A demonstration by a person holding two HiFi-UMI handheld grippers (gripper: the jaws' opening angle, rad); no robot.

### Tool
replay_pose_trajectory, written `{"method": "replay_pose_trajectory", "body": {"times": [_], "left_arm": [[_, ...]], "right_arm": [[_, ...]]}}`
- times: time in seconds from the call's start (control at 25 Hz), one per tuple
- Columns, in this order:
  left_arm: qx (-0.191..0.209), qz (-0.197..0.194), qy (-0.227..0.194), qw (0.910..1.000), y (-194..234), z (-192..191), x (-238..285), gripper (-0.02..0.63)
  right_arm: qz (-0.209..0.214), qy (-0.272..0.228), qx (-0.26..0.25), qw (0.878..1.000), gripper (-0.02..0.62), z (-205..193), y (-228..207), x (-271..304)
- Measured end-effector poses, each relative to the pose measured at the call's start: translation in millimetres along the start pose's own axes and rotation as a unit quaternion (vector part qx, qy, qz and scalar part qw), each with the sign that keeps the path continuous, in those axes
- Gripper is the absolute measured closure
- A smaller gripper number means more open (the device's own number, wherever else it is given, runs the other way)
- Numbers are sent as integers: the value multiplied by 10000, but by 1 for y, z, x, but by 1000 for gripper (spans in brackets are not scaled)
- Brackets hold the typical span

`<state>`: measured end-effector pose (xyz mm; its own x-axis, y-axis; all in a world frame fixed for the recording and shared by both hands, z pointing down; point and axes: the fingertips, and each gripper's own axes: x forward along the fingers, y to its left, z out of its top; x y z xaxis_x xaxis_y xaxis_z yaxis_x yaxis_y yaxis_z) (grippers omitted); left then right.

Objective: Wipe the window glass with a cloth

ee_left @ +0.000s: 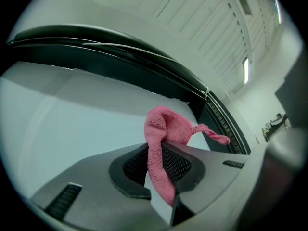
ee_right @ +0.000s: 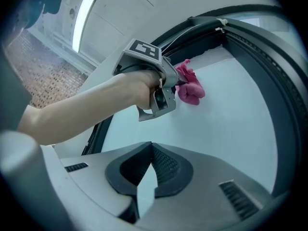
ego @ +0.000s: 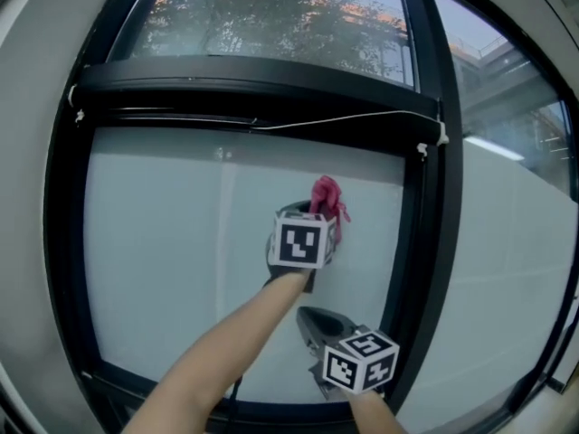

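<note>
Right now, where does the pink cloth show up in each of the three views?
Head view: the pink cloth is mid-pane, just above the left gripper.
Left gripper view: the pink cloth is at centre, pinched between the jaws.
Right gripper view: the pink cloth is upper centre, at the left gripper's tip.
Shared landmark: the black window frame.

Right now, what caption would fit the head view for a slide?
Left claw holds a pink cloth at the window glass; right claw hangs shut and empty below.
</note>
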<state>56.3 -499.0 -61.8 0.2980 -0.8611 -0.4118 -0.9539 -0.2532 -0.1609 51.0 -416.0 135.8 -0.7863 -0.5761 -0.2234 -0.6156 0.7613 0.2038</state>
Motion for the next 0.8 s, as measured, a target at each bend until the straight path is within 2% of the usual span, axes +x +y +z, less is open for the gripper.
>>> {"method": "replay_pose_trajectory", "body": {"times": [0.16, 0.48, 0.64, 0.8], "left_arm": [[141, 239, -21, 9996, 41, 8, -22, 554], [287, 652, 199, 9973, 131, 9, -74, 552], [370, 827, 316, 9954, 171, 9, -98, 552], [435, 1191, 408, 9911, 216, 7, -126, 552]], "right_arm": [[248, -83, -8, 9997, 594, 9, 30, 25], [821, -209, 85, 9964, 594, 15, 105, 79], [973, -231, 152, 9949, 594, 18, 137, 98], [1166, -249, 220, 9926, 594, 16, 167, 117]]}}
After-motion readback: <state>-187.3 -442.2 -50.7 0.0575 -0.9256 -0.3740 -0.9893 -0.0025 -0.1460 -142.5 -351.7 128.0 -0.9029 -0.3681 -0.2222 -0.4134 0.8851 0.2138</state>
